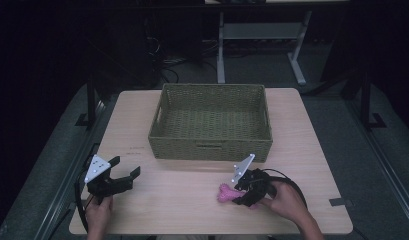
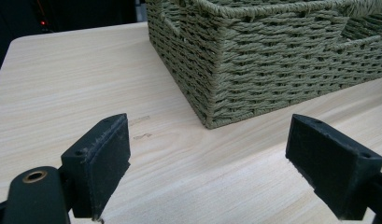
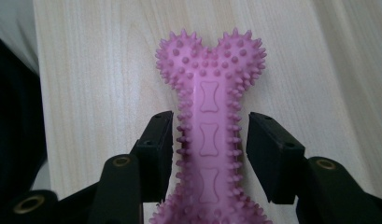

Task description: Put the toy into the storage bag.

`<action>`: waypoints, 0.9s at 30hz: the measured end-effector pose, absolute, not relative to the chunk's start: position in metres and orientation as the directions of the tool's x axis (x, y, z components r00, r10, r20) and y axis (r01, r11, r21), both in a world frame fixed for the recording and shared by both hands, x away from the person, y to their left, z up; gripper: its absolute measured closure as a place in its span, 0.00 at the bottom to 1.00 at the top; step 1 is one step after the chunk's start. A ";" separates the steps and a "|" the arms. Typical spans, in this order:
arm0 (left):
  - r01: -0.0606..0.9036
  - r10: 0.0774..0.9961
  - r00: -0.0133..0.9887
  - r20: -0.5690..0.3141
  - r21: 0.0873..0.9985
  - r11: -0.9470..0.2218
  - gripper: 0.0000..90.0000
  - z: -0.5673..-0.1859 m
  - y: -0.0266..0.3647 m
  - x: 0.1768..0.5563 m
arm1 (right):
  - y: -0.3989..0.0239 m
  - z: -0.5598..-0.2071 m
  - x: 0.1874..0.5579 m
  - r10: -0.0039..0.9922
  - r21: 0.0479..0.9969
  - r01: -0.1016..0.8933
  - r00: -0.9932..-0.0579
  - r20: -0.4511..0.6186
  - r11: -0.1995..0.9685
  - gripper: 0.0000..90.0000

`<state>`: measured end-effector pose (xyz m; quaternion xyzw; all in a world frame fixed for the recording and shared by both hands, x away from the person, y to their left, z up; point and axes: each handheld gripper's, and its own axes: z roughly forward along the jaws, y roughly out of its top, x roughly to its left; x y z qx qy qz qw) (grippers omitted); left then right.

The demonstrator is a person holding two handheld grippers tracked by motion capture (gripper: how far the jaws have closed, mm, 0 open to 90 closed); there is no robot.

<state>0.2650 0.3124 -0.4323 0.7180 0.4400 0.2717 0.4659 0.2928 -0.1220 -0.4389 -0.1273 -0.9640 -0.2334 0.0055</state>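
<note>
A pink spiky bone toy (image 3: 208, 135) lies flat on the table (image 1: 192, 195), near the front edge and right of centre, in front of the basket's right front corner and apart from it. The right gripper (image 3: 209, 140) straddles its shaft: the two black jaws stand on either side of the narrow middle, the left one at the spikes, the right one with a thin gap showing, so they are closing around the toy but whether they actually pinch it cannot be told. One knobbed end of the toy points away past the jaw tips, the other runs back between them. In the high view the right gripper (image 1: 242, 192) lies low over the table, aimed leftward at the toy (image 1: 226, 192), with the right hand (image 1: 284, 200) wrapped behind it and the forearm coming in from the bottom right. The left gripper (image 2: 209, 158) is spread wide with nothing between its jaws, held just above the table and pointing at the near left corner of the green woven basket (image 2: 272, 60). The left hand (image 1: 98, 212) grips it near the table's front left corner, well apart from the toy.
</note>
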 end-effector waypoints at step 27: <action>0.375 0.887 0.461 -0.028 0.912 -0.166 0.15 -0.431 0.315 0.265 | -0.121 -0.424 0.304 0.184 0.426 0.216 -0.976 0.116 0.878 0.65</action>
